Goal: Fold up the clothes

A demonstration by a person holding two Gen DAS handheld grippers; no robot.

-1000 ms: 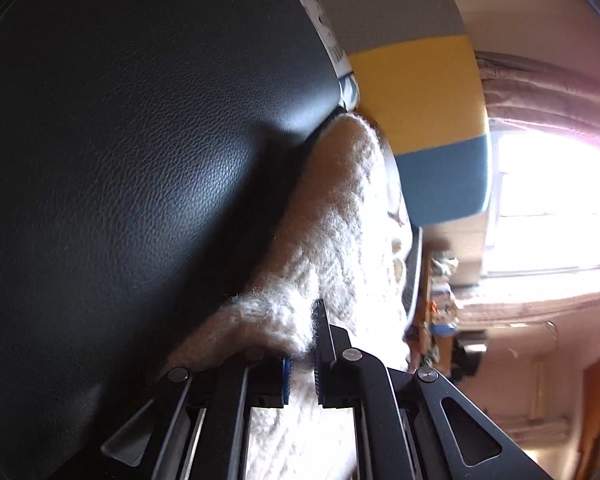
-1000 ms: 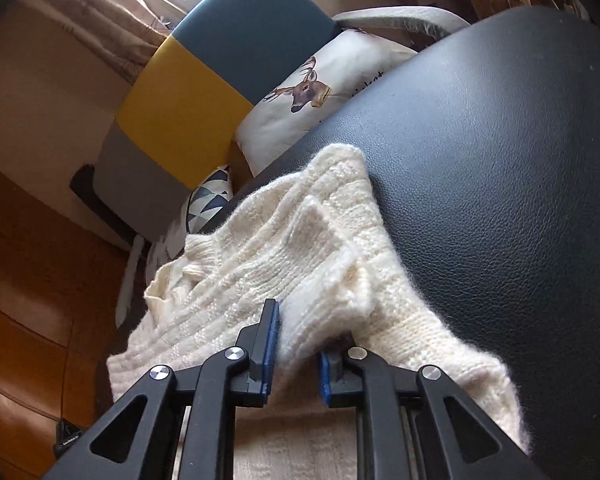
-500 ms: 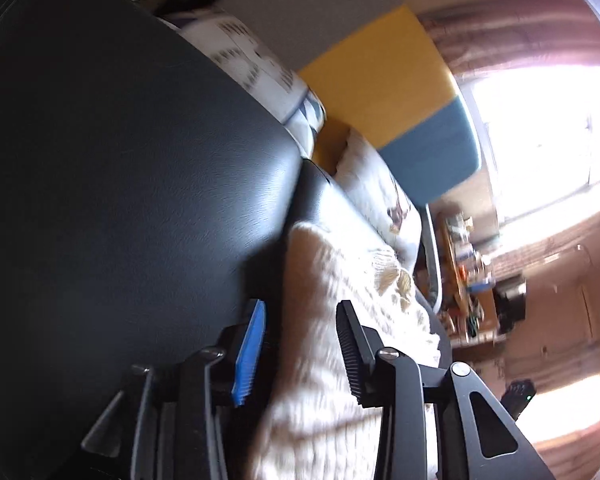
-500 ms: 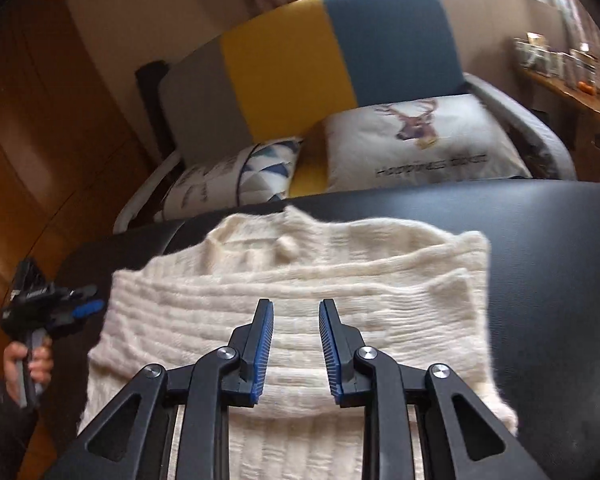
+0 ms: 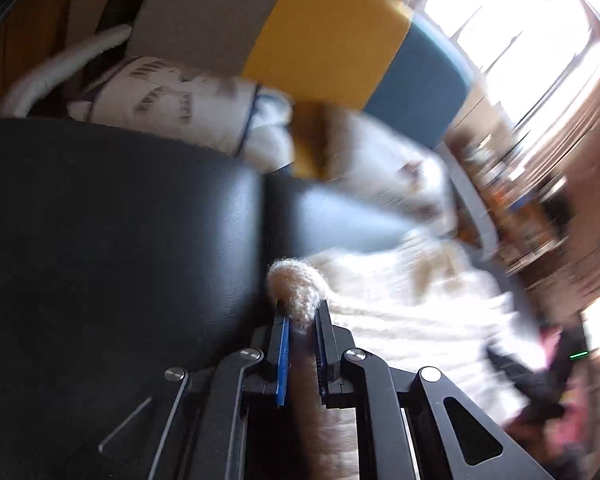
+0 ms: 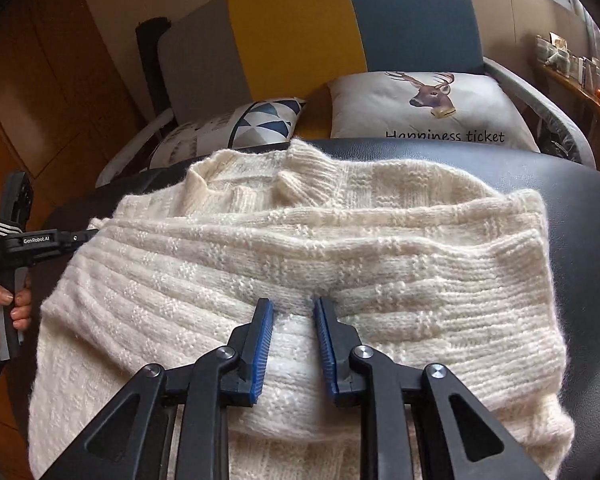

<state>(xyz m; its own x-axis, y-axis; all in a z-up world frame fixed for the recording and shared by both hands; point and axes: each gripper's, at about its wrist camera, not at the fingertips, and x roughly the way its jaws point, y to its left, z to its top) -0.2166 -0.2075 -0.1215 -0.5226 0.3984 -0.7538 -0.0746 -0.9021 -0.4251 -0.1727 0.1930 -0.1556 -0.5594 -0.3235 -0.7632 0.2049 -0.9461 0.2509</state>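
My left gripper point(image 5: 300, 320) has just snapped closed again after a brief release: half a second back its jaws stood apart over bare sweater edge, now they pinch a fuzzy fold of the cream sweater point(image 6: 300, 248) between the pads. The left wrist view is smeared with motion blur and the whole scene has rotated since a second ago, so I read that hand as swinging round with its new hold. In the right wrist view the same gripper shows at the far left edge of the garment, held in a hand point(image 6: 4, 308).

My right gripper point(image 6: 292, 320) has let go. A second ago it pinched a raised fold; now the jaws stand narrowly apart with nothing between them, hovering above the middle of the knit, having closed slightly in the last half second.

The sweater lies on the black leather seat point(image 6: 580, 200), both sleeves folded across the body, collar on the far side toward the deer cushion point(image 6: 432, 108).

My judgement: sleeve folds done. Left is re-gripped at the side edge; right needs a matching hold before the body gets folded over.
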